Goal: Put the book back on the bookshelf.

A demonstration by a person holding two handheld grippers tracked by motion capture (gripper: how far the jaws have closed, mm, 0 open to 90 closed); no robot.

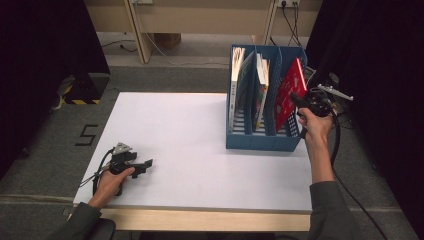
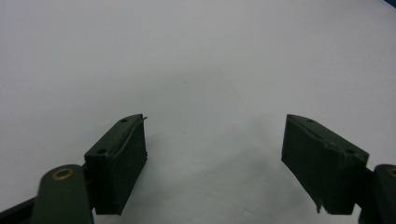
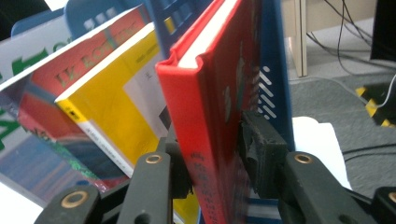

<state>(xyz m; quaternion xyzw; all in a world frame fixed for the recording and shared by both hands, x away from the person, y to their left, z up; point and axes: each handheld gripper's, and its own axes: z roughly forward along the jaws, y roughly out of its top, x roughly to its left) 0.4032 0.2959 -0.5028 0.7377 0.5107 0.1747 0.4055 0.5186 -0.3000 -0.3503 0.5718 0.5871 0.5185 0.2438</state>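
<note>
Grey carpet surrounds a white bench [image 1: 190,150] with a pale wooden front edge, and dark curtains hang at both sides. On the far right part of the bench stands a blue file rack [image 1: 262,142] with upright slots. A red book [image 1: 290,92] leans in the rightmost slot, tilted against the rack's blue wall; a yellow book [image 3: 112,116] and other books stand in the slots beside it. The right gripper [image 1: 300,102], held in the person's raised right hand [image 1: 315,125], reaches the red book from the rack's right side. Its fingers [image 3: 261,149] are closed on the book's lower part, one pad on each cover, as the right gripper view shows. The left gripper [image 1: 145,165] rests low over the near left part of the bench, well apart from the rack, in the left hand [image 1: 112,182]. Its fingers [image 2: 121,163] stand wide apart with nothing between them, only bare bench below
</note>
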